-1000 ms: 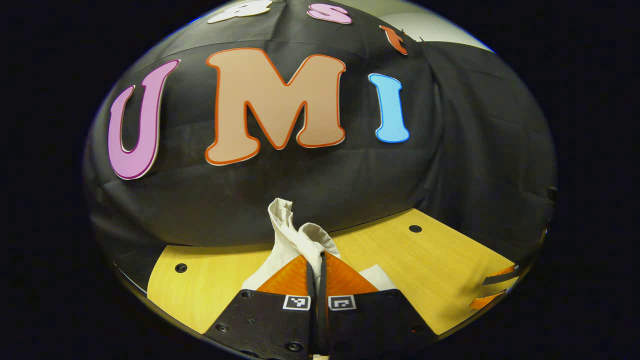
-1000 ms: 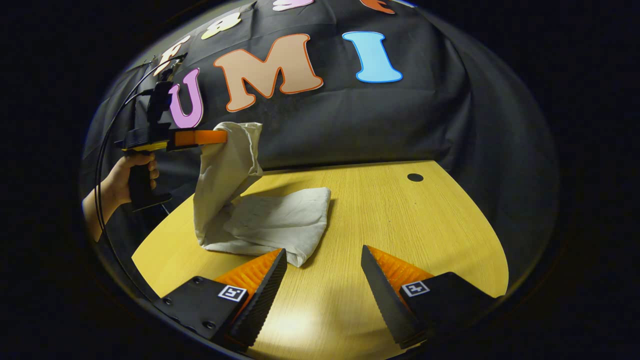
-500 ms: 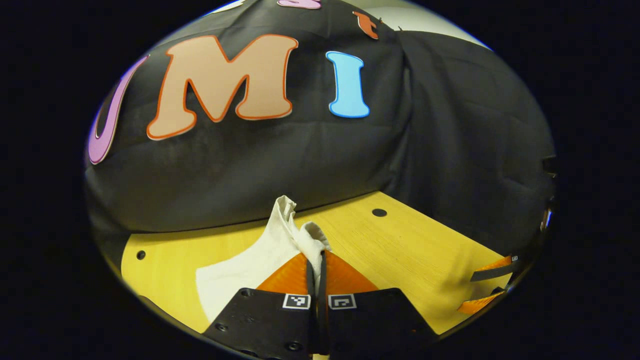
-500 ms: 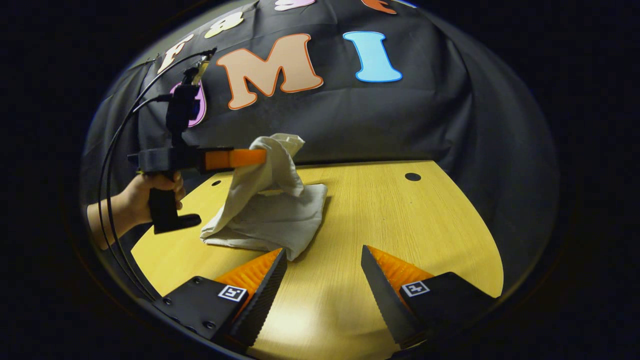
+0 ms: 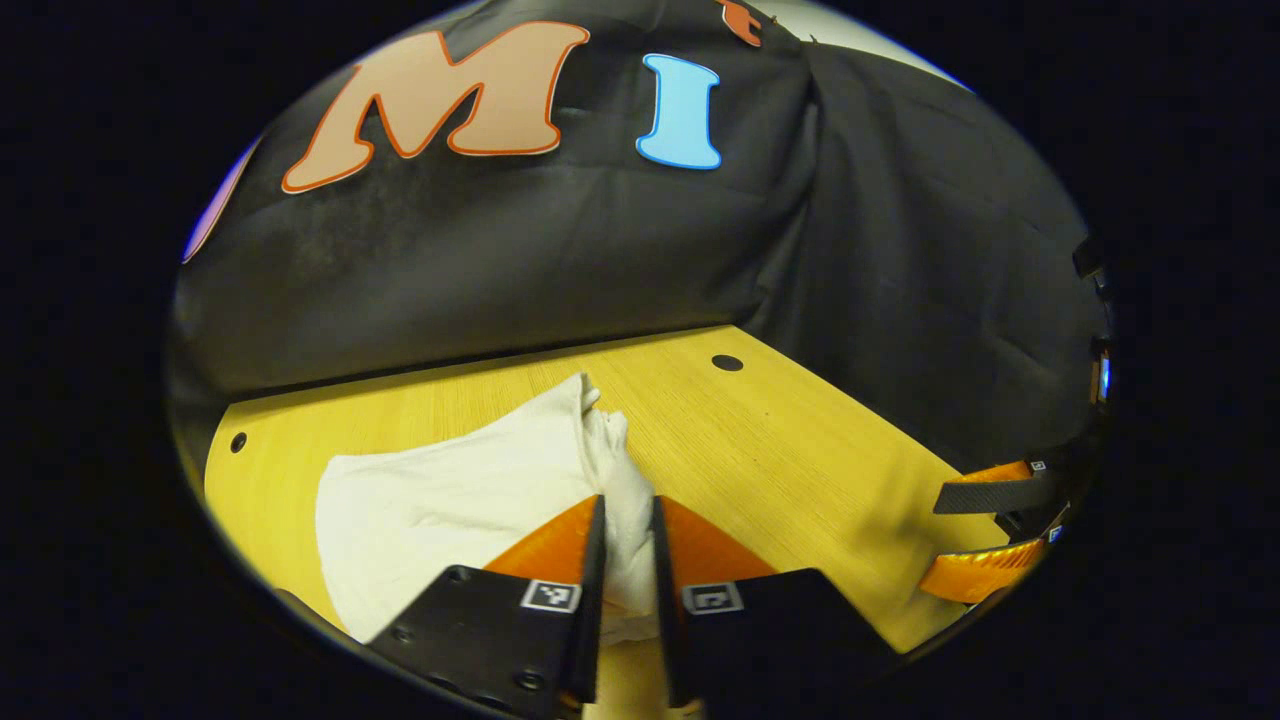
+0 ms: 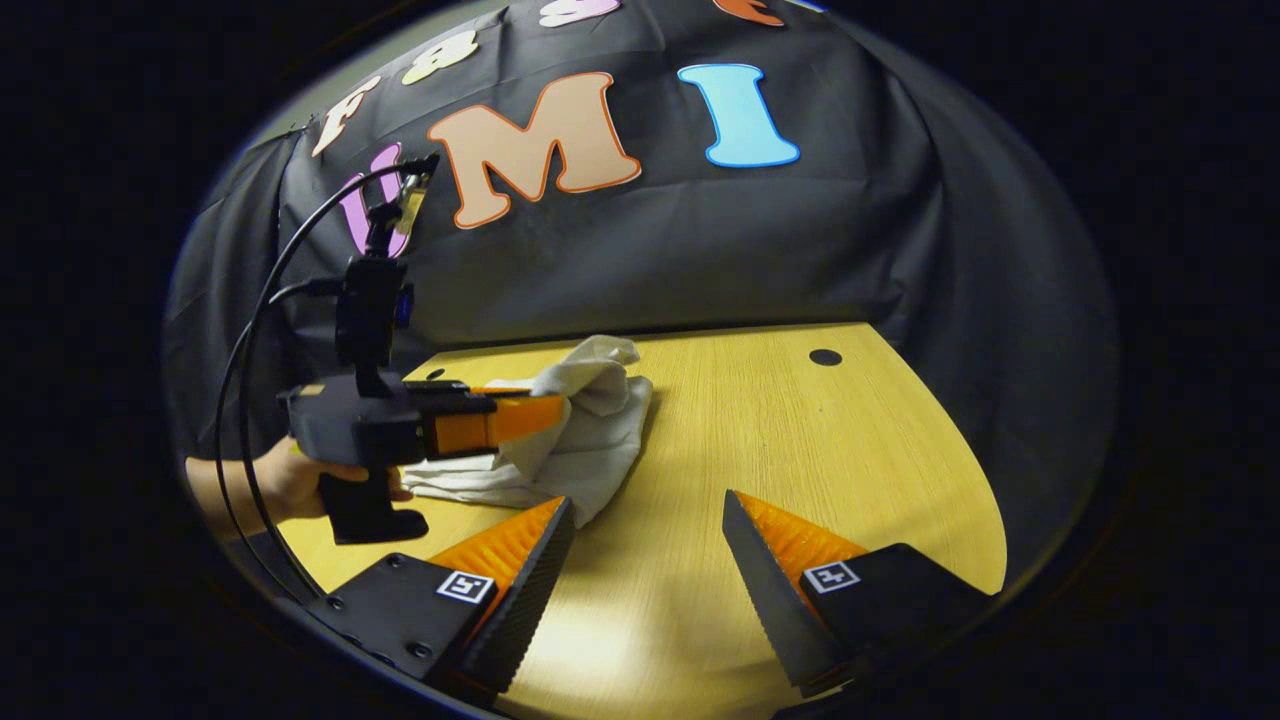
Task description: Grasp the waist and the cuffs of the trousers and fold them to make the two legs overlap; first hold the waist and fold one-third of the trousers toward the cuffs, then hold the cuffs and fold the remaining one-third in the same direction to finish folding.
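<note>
The cream trousers [image 5: 450,500] lie folded in a thick bundle on the left part of the wooden table [image 5: 800,450]. My left gripper [image 5: 625,500] is down at the bundle's right end, its fingers a narrow gap apart with a bunched edge of cloth loosely between them. From the right gripper view the trousers [image 6: 590,440] sit mid-left on the table, and the left gripper [image 6: 560,408] reaches into their top fold, held by a hand [image 6: 290,480]. My right gripper [image 6: 645,510] hovers wide open over bare wood, just right of the bundle's near corner. That right gripper [image 5: 930,548] also shows at the table's right edge.
The tabletop [image 6: 800,450] has a round cable hole [image 6: 825,357] at the far right and small holes near the far left. Black cloth walls close the booth behind and to the right. Black cables loop from the left gripper's handle.
The left gripper brought the lifted end down and rightward onto the folded stack, and its fingers have parted slightly. The right gripper stayed open in place.
</note>
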### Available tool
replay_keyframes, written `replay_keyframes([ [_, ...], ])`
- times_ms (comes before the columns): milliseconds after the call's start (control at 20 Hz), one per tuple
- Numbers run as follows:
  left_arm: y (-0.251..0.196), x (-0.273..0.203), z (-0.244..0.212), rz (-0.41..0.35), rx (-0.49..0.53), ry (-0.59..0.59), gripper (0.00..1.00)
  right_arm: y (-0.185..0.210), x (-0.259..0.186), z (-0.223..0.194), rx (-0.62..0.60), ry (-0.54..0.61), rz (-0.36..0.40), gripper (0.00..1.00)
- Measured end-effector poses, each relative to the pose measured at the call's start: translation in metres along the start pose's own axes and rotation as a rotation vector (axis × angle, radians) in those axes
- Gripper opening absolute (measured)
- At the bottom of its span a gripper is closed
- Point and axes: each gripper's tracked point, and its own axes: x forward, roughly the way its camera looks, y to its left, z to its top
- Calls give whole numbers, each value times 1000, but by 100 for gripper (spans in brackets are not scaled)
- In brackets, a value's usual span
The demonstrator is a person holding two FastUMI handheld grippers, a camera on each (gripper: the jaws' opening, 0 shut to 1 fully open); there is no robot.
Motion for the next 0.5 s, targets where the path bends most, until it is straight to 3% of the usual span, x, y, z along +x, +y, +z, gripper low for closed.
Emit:
replay_keyframes([
  [250,25,-53,28,87,31,-108,97,18,-8,37,-26,-107,-24,96],
  [500,74,-131,57,224,49,-230,95,59,-22,74,-53,-221,-25,96],
])
